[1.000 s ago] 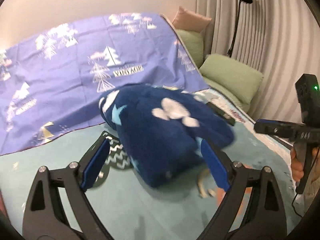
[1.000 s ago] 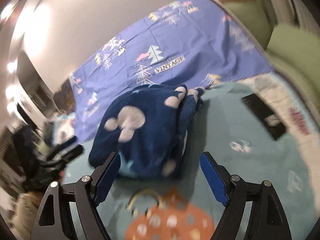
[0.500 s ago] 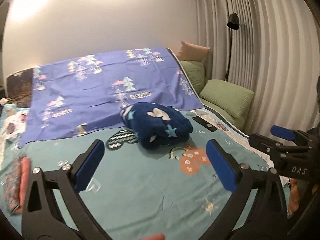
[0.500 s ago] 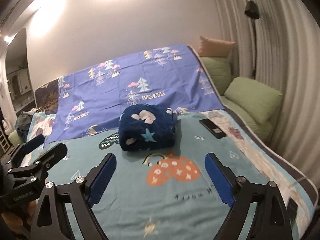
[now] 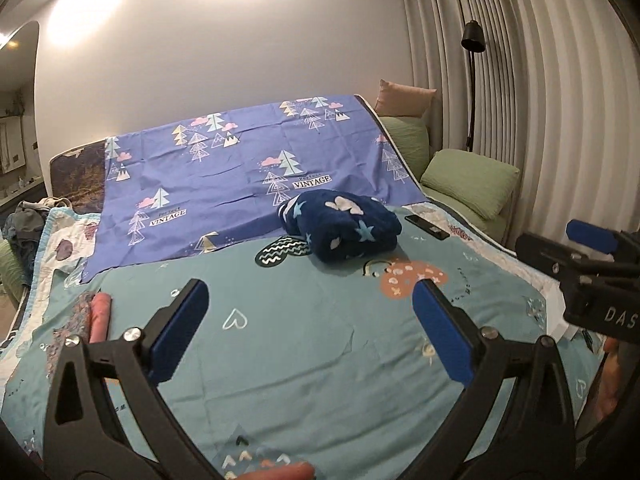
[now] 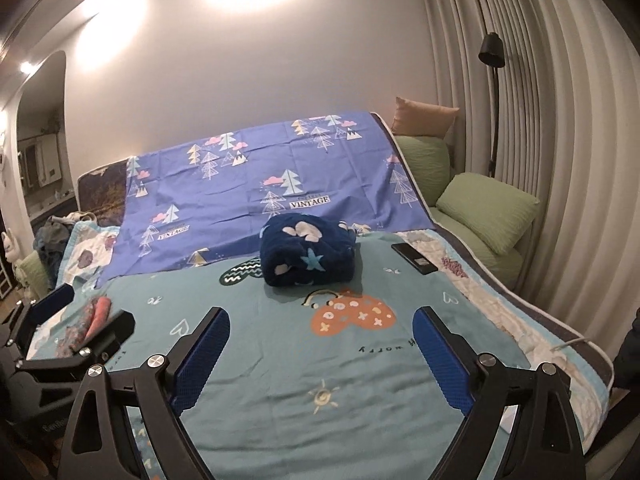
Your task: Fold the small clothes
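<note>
A dark blue fleece garment with stars and white shapes [image 5: 341, 229] lies folded in a thick bundle on the teal bedsheet [image 5: 312, 320], far from both grippers; it also shows in the right wrist view [image 6: 307, 253]. My left gripper [image 5: 312, 336] is open and empty, held back above the near part of the bed. My right gripper [image 6: 320, 360] is open and empty, likewise well short of the bundle. Each gripper appears at the edge of the other's view.
A purple tree-print sheet [image 5: 240, 176] covers the far half of the bed. A black phone [image 6: 414, 258] lies right of the bundle. Rolled pink and patterned clothes [image 5: 94, 314] lie at the left edge. Green pillows [image 5: 472, 182], a floor lamp [image 5: 472, 80] and curtains stand at the right.
Both grippers have pulled back a long way from the folded blue garment, which stays on the bed. Both stay open and empty.
</note>
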Demonstrator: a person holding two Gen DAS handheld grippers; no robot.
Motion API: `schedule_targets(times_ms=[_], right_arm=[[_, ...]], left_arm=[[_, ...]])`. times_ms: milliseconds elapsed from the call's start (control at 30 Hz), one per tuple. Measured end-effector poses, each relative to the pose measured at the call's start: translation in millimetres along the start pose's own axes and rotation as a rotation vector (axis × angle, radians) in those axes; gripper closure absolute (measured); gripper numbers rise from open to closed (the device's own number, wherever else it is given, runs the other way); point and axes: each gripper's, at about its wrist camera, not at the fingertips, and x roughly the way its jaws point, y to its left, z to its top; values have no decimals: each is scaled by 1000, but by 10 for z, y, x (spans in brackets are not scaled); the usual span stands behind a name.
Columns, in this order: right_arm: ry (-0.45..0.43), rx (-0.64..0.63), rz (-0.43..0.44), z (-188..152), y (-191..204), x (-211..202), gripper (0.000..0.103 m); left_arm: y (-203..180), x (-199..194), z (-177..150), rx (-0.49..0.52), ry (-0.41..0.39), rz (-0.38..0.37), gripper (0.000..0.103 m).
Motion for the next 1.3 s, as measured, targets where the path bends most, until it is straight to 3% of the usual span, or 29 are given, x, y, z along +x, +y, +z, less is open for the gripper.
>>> schedule_targets(times_ms=[1300], right_arm=[[13, -9, -30, -160, 92, -89, 8]], left_arm=[[-18, -130, -99, -10, 9, 1, 1]])
